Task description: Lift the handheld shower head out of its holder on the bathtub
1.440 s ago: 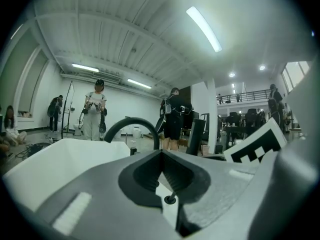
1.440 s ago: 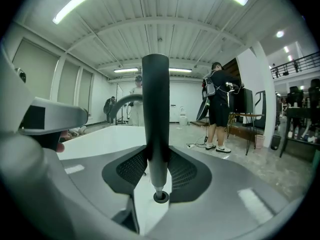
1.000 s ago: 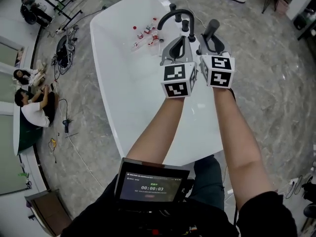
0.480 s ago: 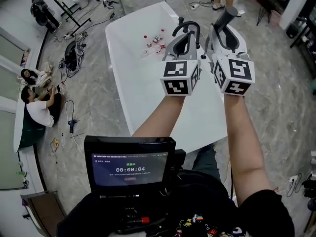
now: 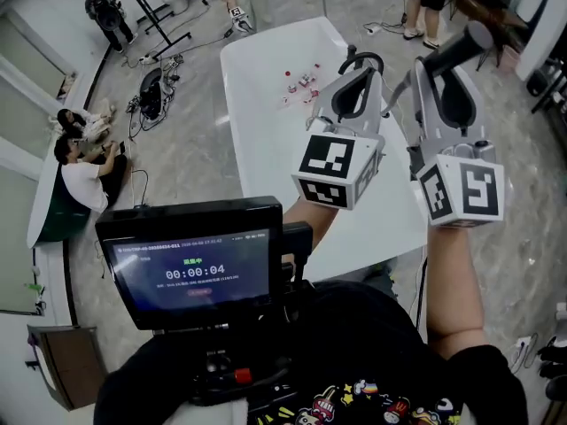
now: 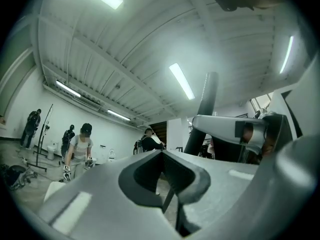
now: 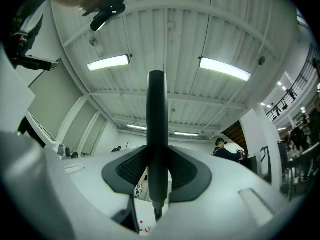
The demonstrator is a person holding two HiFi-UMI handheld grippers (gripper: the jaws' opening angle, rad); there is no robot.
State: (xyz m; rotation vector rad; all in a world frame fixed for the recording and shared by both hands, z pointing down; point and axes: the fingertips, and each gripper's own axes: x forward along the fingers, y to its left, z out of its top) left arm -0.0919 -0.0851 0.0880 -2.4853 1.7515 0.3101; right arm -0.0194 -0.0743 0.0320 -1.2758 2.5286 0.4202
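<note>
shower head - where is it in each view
Head view: shower head upper right, sticking out past the right gripper.
Left gripper view: dark upright bar right of centre.
Right gripper view: dead centre, clamped in the claw.
Shared landmark: the right gripper holding it.

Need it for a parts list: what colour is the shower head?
The shower head is black, clearest in the right gripper view.

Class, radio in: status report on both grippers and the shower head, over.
Left gripper shut, empty. Right gripper shut on shower head, high above bathtub. Hose trails below.
</note>
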